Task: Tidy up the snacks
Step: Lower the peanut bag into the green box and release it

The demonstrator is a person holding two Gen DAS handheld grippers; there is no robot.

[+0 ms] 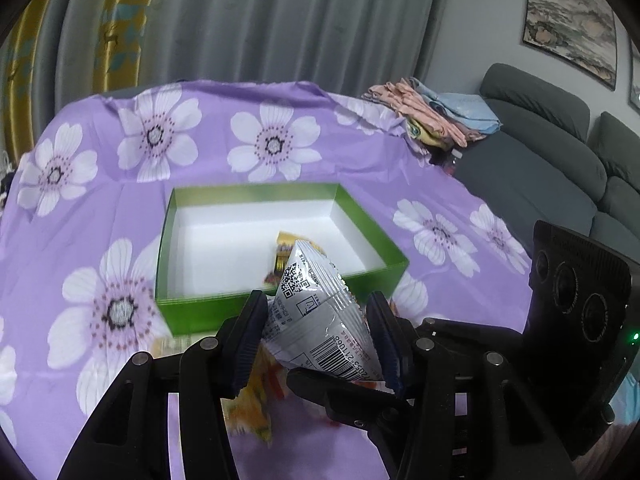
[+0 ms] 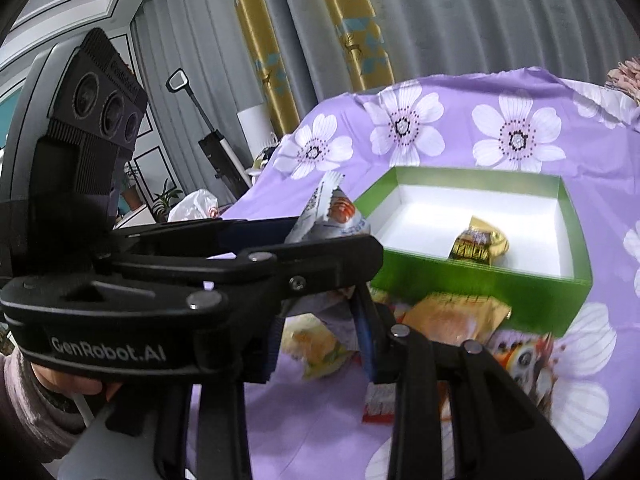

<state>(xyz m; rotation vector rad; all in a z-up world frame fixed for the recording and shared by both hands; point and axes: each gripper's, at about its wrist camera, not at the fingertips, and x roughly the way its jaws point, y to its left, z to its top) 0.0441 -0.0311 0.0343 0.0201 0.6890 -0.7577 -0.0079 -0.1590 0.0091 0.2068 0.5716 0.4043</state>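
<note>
Gripping one silver packet (image 1: 320, 320), your left gripper (image 1: 320, 332) and right gripper (image 2: 320, 300) risk tearing it; box (image 1: 192, 312) at 12 o'clock.

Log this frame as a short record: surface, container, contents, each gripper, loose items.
surface: purple floral cloth
container: open green cardboard box, white inside
contents: one gold snack packet
left gripper: shut on silver barcode snack bag
right gripper: jaws hidden, grip unclear
loose items: orange and yellow snack packets in front of the box
</note>
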